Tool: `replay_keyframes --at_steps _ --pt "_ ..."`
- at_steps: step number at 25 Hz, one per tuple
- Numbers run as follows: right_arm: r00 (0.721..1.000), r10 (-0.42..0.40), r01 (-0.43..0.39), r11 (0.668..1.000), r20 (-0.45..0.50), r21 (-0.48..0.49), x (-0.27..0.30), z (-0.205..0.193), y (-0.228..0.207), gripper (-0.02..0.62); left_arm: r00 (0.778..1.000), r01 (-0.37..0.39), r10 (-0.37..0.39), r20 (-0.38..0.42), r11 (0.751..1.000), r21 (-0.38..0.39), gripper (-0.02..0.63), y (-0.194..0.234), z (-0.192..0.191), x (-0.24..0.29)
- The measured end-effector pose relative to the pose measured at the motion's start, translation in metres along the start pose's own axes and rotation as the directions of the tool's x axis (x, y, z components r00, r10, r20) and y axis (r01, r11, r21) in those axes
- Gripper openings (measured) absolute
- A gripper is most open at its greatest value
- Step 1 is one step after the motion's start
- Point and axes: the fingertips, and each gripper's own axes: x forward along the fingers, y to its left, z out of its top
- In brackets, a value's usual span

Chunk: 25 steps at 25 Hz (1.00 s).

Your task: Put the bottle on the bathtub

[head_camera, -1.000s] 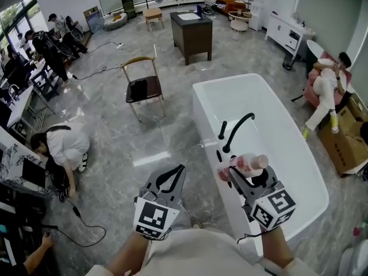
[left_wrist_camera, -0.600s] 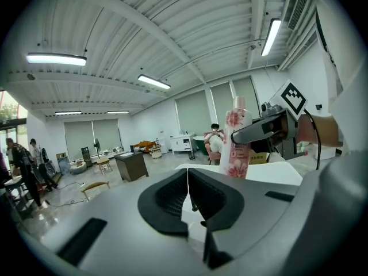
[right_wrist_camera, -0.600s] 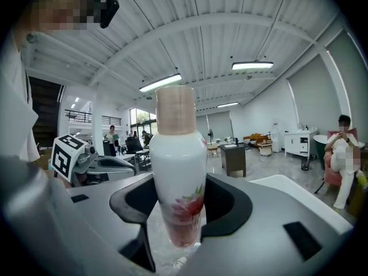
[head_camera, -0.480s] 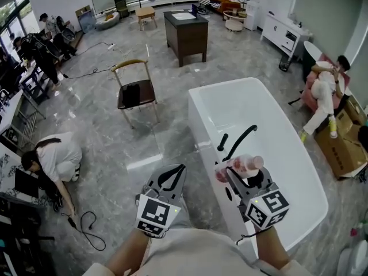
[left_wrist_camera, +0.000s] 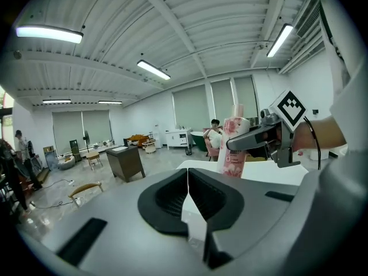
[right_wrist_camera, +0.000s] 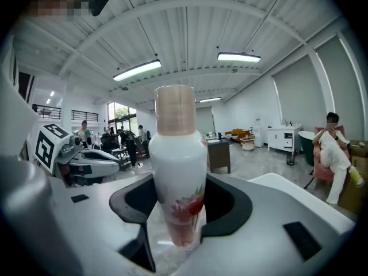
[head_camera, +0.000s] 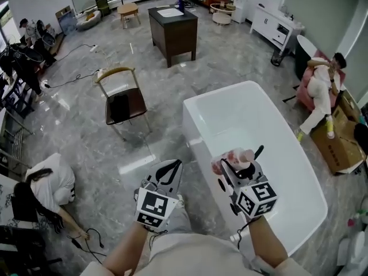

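Note:
A white bottle with pink flower print and a pale pink cap (head_camera: 230,158) is clamped in my right gripper (head_camera: 236,168), over the near left rim of the white bathtub (head_camera: 195,125). In the right gripper view the bottle (right_wrist_camera: 177,165) stands upright between the jaws, which are shut on its lower body. The black faucet (head_camera: 257,152) peeks out just behind the bottle. My left gripper (head_camera: 169,174) hangs left of the tub over the floor, jaws shut and holding nothing. From the left gripper view, the bottle (left_wrist_camera: 233,148) shows to the right, beyond the closed jaws.
A wooden chair with a dark seat (head_camera: 122,99) stands left of the tub. A dark cabinet (head_camera: 172,30) is farther back. One person crouches on the floor (head_camera: 43,188) at the left, another sits on a pink seat (head_camera: 322,91) at the right by cardboard boxes (head_camera: 345,142).
The bathtub has come nearer and both grippers have shifted toward it. The bottle now covers most of the faucet. Both grips are unchanged.

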Motion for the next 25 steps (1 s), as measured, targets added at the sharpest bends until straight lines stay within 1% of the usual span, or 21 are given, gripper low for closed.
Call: replay_keyframes --at_steps 3,6,10,13,16,18,22,25 --pt "0.999 -0.049 0.049 0.999 0.002 0.01 0.053 0.01 -0.019 0.249 1.0 0.02 -0.02 -0.022 1.0 0.001 0.021 0.044 -0.006 0.031" --pt "0.995 -0.104 0.103 0.994 0.004 0.035 0.097 0.011 -0.04 0.249 0.998 0.044 -0.045 -0.036 0.999 -0.021 0.021 0.077 -0.017 0.059" --pt "0.987 -0.158 0.158 0.987 0.001 0.023 0.149 0.01 -0.071 0.249 0.997 0.056 -0.057 -0.056 0.998 -0.033 0.021 0.114 -0.031 0.101" --pt "0.981 -0.192 0.192 0.981 -0.038 -0.005 0.176 -0.003 -0.092 0.249 0.994 0.062 -0.066 -0.082 0.997 -0.052 0.021 0.129 -0.049 0.13" --pt "0.98 -0.193 0.193 0.981 -0.057 -0.006 0.202 -0.019 -0.105 0.249 0.991 0.059 -0.069 -0.117 0.995 -0.084 0.021 0.142 -0.076 0.153" --pt "0.979 -0.192 0.191 0.981 -0.063 -0.009 0.222 -0.029 -0.114 0.249 0.989 0.057 -0.068 -0.128 0.994 -0.09 0.021 0.151 -0.086 0.168" --pt "0.979 -0.182 0.182 0.983 -0.088 0.001 0.259 -0.061 -0.137 0.249 0.99 0.054 -0.069 -0.124 0.991 -0.119 0.021 0.161 -0.101 0.203" --pt "0.979 -0.168 0.169 0.986 -0.112 0.002 0.287 -0.092 -0.154 0.249 0.99 0.052 -0.068 -0.125 0.991 -0.126 0.021 0.166 -0.115 0.23"
